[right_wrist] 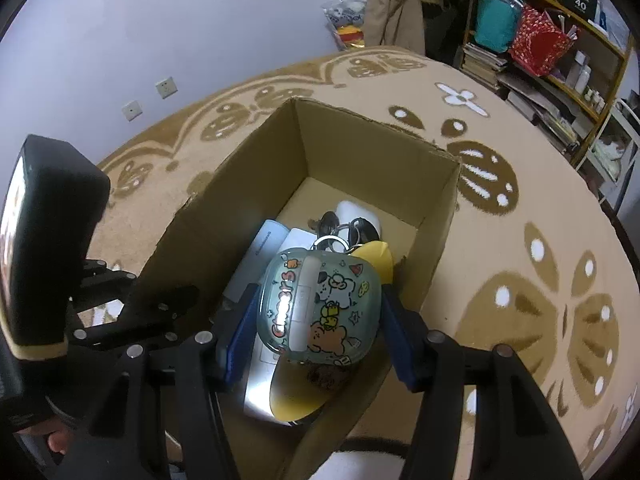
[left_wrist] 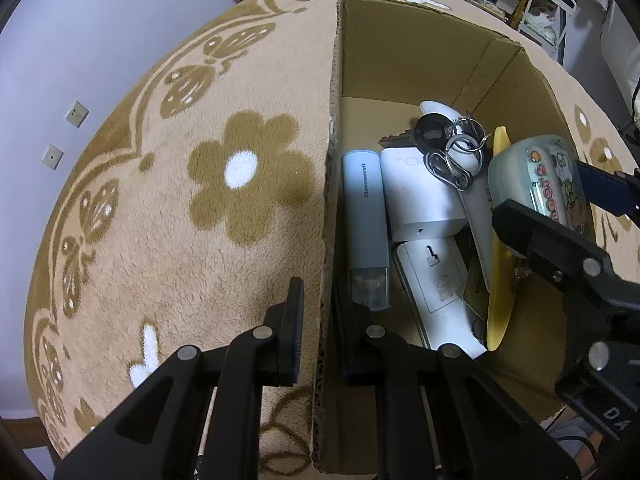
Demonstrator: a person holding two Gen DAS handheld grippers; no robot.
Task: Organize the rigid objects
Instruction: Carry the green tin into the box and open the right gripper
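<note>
An open cardboard box (left_wrist: 416, 60) stands on a beige flowered rug; it also shows in the right wrist view (right_wrist: 356, 152). Inside lie a light-blue tube (left_wrist: 365, 216), white devices (left_wrist: 420, 204), a bunch of keys (left_wrist: 448, 144) and a yellow flat piece (left_wrist: 500, 280). My right gripper (right_wrist: 320, 312) is shut on a translucent green cartoon-printed case (right_wrist: 320, 304), held above the box's contents; the case also shows in the left wrist view (left_wrist: 536, 176). My left gripper (left_wrist: 320, 320) is shut on the box's near-left wall (left_wrist: 326, 280), one finger on each side.
The rug (left_wrist: 180, 220) spreads left of the box and right of it in the right wrist view (right_wrist: 520, 260). A lilac wall with sockets (right_wrist: 166, 87) stands behind. Shelves with books and bags (right_wrist: 540, 40) are at the far right.
</note>
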